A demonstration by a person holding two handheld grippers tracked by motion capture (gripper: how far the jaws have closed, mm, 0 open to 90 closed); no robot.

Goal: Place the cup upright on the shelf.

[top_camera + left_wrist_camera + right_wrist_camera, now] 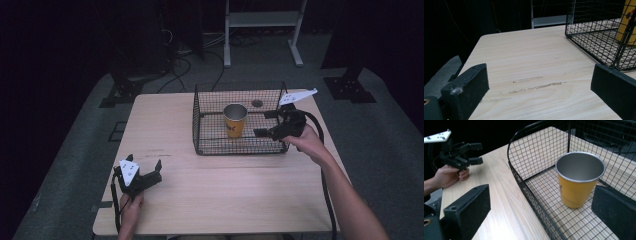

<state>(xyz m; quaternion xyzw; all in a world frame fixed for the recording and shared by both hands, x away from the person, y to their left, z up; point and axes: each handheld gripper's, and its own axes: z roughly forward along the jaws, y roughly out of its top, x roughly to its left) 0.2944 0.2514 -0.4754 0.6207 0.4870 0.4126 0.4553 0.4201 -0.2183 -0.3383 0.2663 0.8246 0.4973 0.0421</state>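
Cup [235,120], yellow with a metal inside, stands upright in the wire basket [200,130], roughly mid-floor, a little toward the basket's far side. High view: basket sits at the table's [165,135] far edge, right of centre. My right gripper [268,123] comes in over the basket's right wall, jaws spread, tips aimed at the cup but apart from it. My left gripper [145,173] rests low near the table's near-left corner, jaws spread, holding nothing, well apart from the basket.

Left gripper view: both black jaws stand wide over bare wood with a few scuff marks; basket corner [599,32] at upper right, a strip of cup [629,22] behind the mesh.

Right gripper view: jaws wide open, one outside the basket's near wall [534,195] over the tabletop, the other inside just beside the cup [579,180]. No contact that I can see. Left gripper [472,152] and its hand show far off at the table's edge.

My read: reach step, approach to the cup, grasp not yet made. Next I need to carry both jaws over the wall, straddle the cup's body below the rim, close squarely so it doesn't tip, then lift straight up clear of the mesh.
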